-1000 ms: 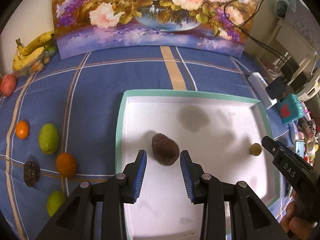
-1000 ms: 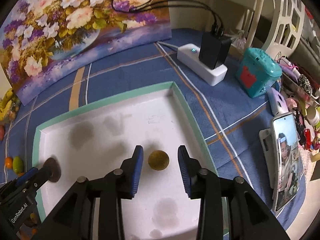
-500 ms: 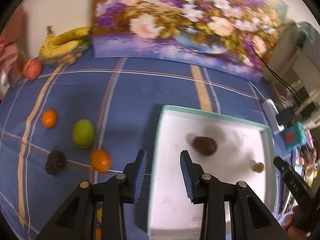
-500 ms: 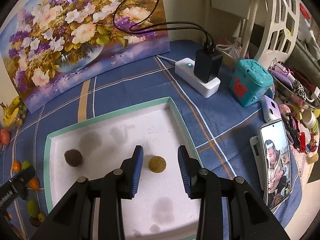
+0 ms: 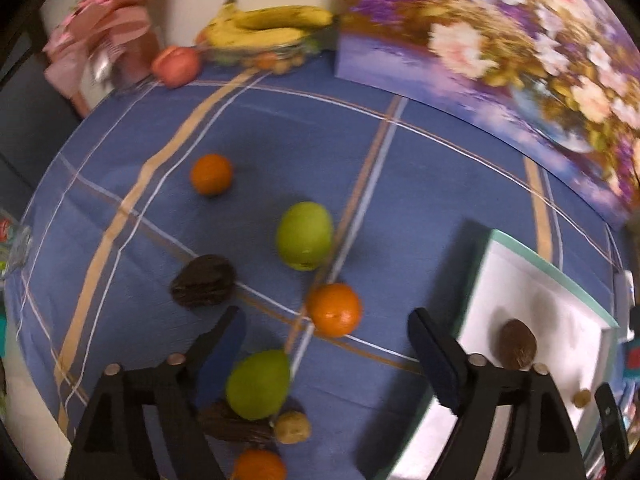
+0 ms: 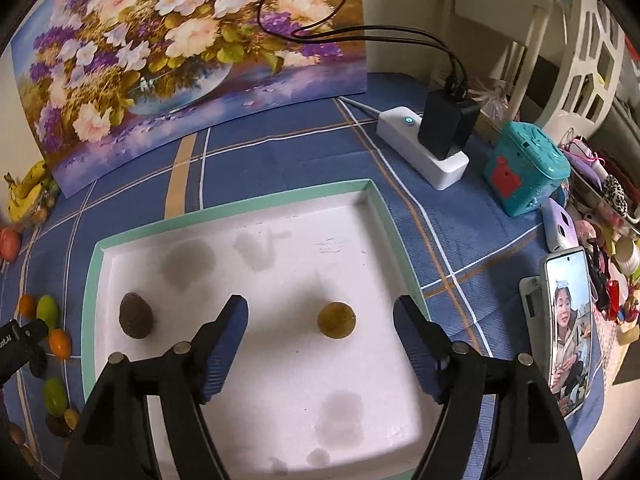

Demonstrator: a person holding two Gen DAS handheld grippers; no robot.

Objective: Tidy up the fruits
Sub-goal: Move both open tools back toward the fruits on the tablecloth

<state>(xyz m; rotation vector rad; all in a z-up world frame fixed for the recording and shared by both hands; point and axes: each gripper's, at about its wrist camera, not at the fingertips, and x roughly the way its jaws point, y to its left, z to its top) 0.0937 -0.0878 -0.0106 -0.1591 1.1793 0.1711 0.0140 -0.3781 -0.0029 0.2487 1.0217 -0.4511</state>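
My left gripper [image 5: 328, 350] hangs over the blue cloth left of the white tray [image 5: 540, 264], its jaws opening and empty. An orange [image 5: 334, 310] lies just beyond its fingertips, and a green fruit [image 5: 258, 386] sits by the left finger. Another green fruit [image 5: 305, 236], a second orange [image 5: 211, 174] and a dark brown fruit [image 5: 203, 286] lie farther out. My right gripper [image 6: 320, 328] is over the tray [image 6: 240, 208], jaws opening. A small olive-coloured fruit [image 6: 336, 319] sits between the fingers, untouched. A brown fruit [image 6: 136, 315] rests at the tray's left.
Bananas [image 5: 272, 28] and a red fruit [image 5: 176, 66] lie at the back left by a flower painting [image 6: 192, 48]. To the right of the tray are a power strip with a charger [image 6: 424, 148], a teal box [image 6: 524, 168] and a phone [image 6: 568, 320].
Both grippers' jaws went from narrow to wide. The left gripper swung left from above the brown fruit in the tray to above the loose fruits on the cloth. The right stayed over the tray.
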